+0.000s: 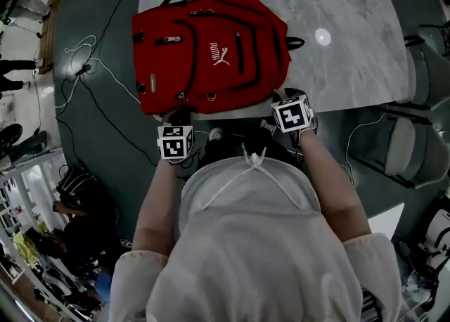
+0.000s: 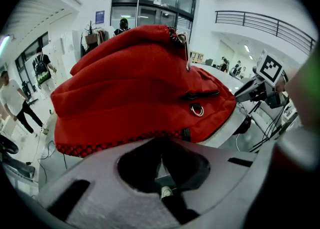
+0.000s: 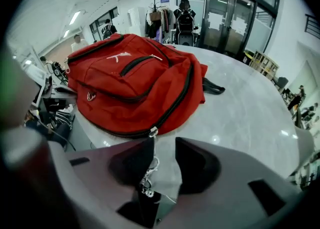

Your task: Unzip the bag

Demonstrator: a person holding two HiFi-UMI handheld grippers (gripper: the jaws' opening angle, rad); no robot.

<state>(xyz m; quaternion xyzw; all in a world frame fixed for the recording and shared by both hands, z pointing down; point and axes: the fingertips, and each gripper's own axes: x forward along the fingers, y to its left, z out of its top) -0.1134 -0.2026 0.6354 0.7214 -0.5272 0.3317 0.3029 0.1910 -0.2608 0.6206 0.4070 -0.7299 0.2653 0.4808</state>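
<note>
While the red bag (image 1: 211, 53) lies at the tabletop's (image 1: 351, 46) near edge with our left gripper's (image 2: 161, 145) jaws all but closed at its hem, we judge the grasp is being lined up: our right gripper's (image 3: 162, 145) jaws stand apart around the zipper pull (image 3: 148, 168), which we must next clamp and draw along its track.

White hooded top (image 1: 246, 243), drawstrings (image 1: 254, 164), black-and-white marker cubes (image 1: 175, 141) on left tool (image 2: 161, 147), right tool (image 3: 165, 145)
</note>
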